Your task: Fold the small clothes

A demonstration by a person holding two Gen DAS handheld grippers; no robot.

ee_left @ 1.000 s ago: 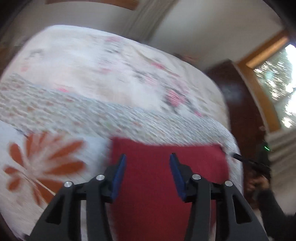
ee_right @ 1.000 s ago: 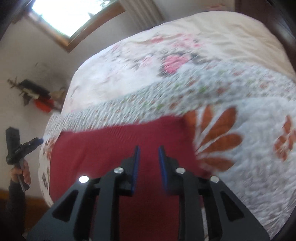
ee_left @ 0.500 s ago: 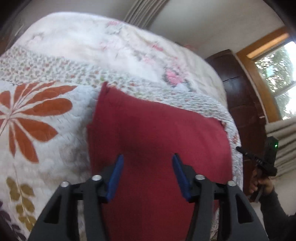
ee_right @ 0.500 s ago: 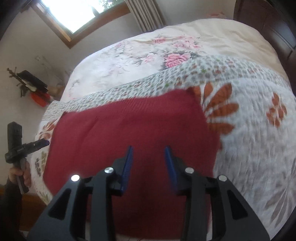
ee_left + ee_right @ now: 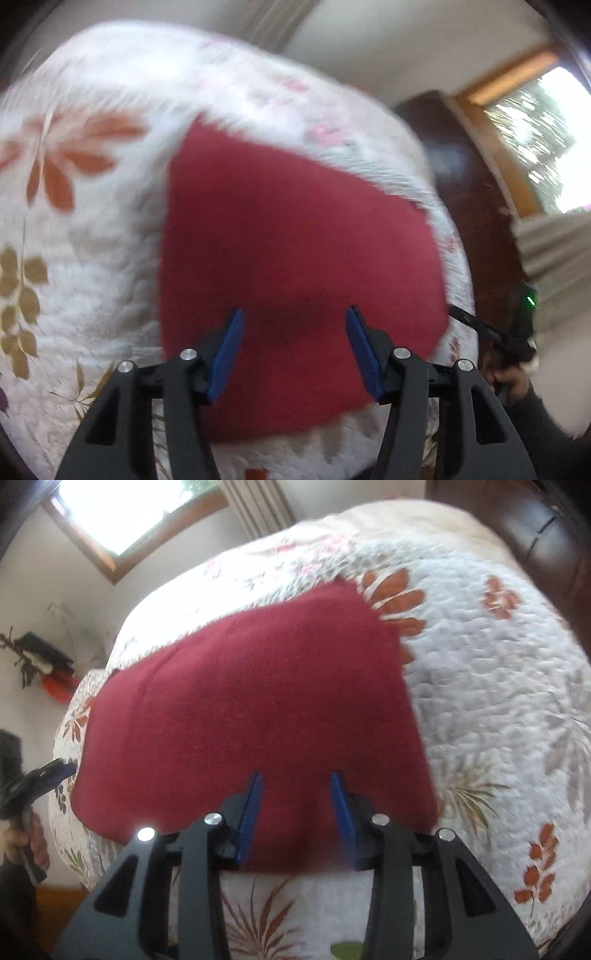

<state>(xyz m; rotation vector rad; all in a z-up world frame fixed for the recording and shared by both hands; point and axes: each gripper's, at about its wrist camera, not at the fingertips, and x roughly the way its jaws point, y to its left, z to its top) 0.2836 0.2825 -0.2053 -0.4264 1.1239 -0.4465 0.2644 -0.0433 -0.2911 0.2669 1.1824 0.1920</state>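
Note:
A dark red knitted garment point(image 5: 295, 251) lies folded flat as a rough rectangle on a floral quilted bedspread point(image 5: 85, 258). My left gripper point(image 5: 293, 317) hovers open over the garment's near half, blue pads wide apart with nothing between them. In the right wrist view the same red garment point(image 5: 251, 709) fills the middle, and my right gripper point(image 5: 295, 781) stands open above its near edge, holding nothing. Each view shows the other gripper off to the side, held in a hand. The left wrist view is blurred by motion.
The bedspread point(image 5: 498, 709) stretches on past the garment to the right, with orange flowers. A dark wooden bed frame point(image 5: 476, 206) and a window point(image 5: 543, 147) stand beside the bed. A hand point(image 5: 22, 842) holds the left gripper at the bed's left edge.
Both grippers have pulled back and up from the garment, so more of it shows. The right gripper's pads have spread wider; the left stayed wide open.

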